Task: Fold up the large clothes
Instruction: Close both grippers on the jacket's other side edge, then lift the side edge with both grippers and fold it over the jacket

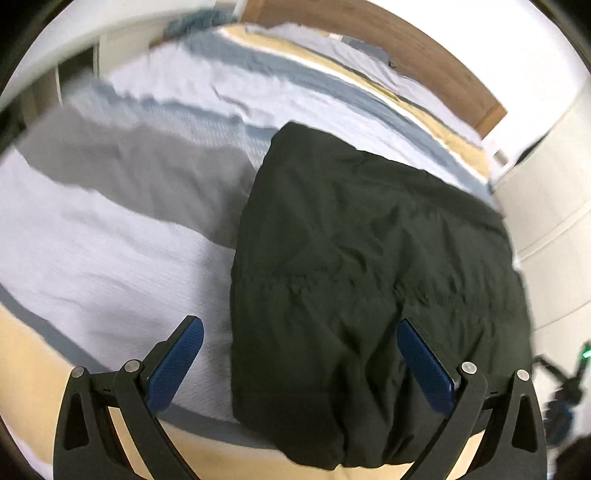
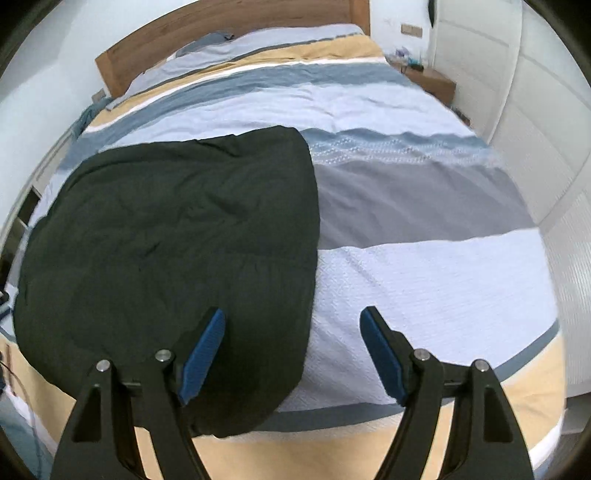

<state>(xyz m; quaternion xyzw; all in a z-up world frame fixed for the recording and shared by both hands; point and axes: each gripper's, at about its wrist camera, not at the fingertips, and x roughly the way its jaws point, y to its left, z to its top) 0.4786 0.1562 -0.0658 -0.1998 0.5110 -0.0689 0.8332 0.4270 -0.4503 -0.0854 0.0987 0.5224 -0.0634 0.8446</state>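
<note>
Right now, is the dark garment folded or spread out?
Folded: the dark garment lies as a compact block on the bed, no sleeves or legs showing.

No legible text, label, brand, number or sign appears in either wrist view; the fabrics, the woodwork and the gripper parts all carry plain, unmarked surfaces, and small distant objects are too blurred to read.

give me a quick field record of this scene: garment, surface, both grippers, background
garment: dark garment, folded into a rough rectangle, near edge at the foot of the bed
surface: striped bedspread in blue, grey, white and yellow
left gripper: open, above the garment's near corner, holding nothing
right gripper: open, straddling the garment's edge, holding nothing
background: wooden headboard, nightstand
</note>
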